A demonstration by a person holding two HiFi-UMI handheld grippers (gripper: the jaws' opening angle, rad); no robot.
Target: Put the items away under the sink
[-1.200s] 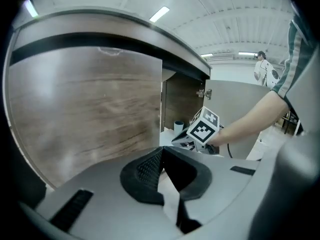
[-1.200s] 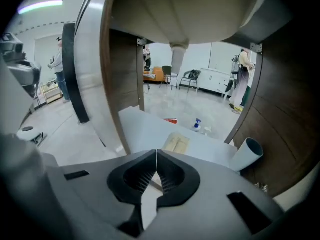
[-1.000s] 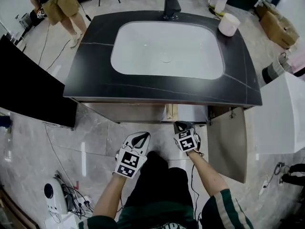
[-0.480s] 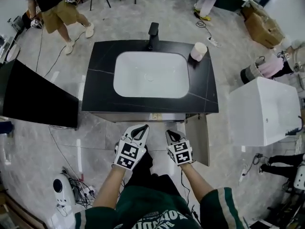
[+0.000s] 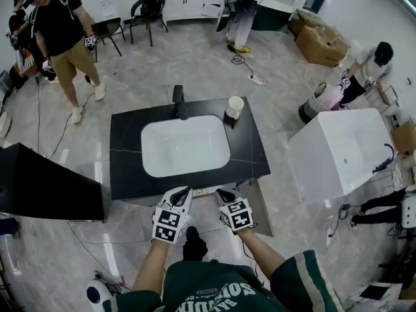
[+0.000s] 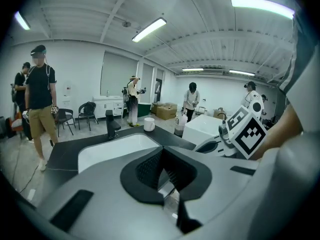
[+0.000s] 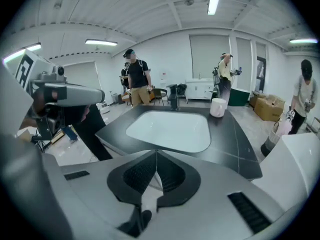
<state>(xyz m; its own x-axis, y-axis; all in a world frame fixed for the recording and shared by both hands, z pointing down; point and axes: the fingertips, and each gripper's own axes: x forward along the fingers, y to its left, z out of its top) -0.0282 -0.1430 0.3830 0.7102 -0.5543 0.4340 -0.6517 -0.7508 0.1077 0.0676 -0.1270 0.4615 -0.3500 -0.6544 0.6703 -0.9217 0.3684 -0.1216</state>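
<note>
A black vanity counter (image 5: pixel 123 174) holds a white sink basin (image 5: pixel 185 145), a black faucet (image 5: pixel 177 100) and a white cup (image 5: pixel 234 106). Below its front right corner a cabinet door (image 5: pixel 260 205) stands open; the inside is hidden. My left gripper (image 5: pixel 183 192) and right gripper (image 5: pixel 221 193) hover side by side at the counter's front edge, both shut and holding nothing. The left gripper view looks over the basin (image 6: pixel 112 146) toward the cup (image 6: pixel 149 124). In the right gripper view, the basin (image 7: pixel 172 129) and cup (image 7: pixel 218 107) lie ahead.
A white tub-like unit (image 5: pixel 338 151) stands to the right of the vanity, a black panel (image 5: pixel 45 187) to its left. People stand at the far left (image 5: pixel 62 31) and back (image 5: pixel 240 12). Chairs (image 5: pixel 151 8), cardboard boxes (image 5: pixel 322 41) and a floor cable (image 5: pixel 250 67) lie beyond.
The head view has risen and pulled far back from the vanity. Both grippers came up from in front of the cabinet opening to the counter's front edge, still shut.
</note>
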